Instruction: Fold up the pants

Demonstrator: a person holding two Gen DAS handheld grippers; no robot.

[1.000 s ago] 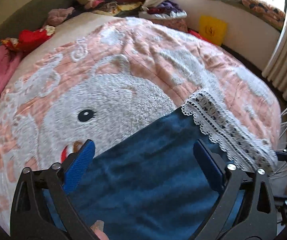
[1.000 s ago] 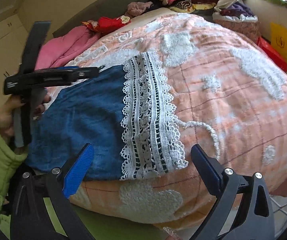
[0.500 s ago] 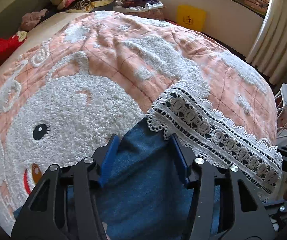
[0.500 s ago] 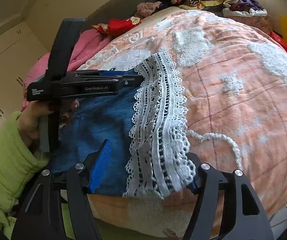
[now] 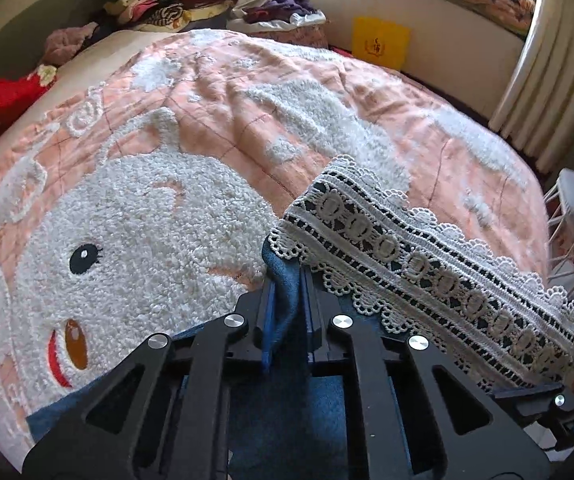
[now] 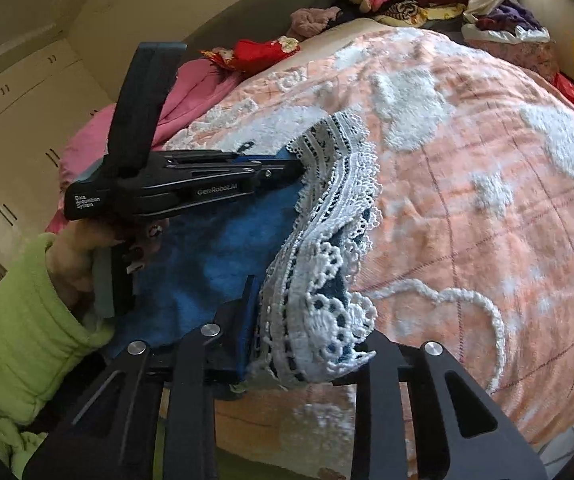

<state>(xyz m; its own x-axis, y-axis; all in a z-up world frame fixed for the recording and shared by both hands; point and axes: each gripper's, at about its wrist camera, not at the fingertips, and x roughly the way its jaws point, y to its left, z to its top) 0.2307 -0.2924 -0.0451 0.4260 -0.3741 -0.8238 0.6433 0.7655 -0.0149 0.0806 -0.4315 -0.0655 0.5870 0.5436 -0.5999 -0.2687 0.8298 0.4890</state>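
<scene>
Both wrist views look down closely, sharing the pants.

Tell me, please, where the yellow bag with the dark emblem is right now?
In the left wrist view the yellow bag stands at upper right, against the low wall beyond the pink bedspread, between the pile of clothes and the curtain.

The left gripper carried white print on its black body: "GenRobot.AI" and, further back, "Data Acquisition System".
</scene>
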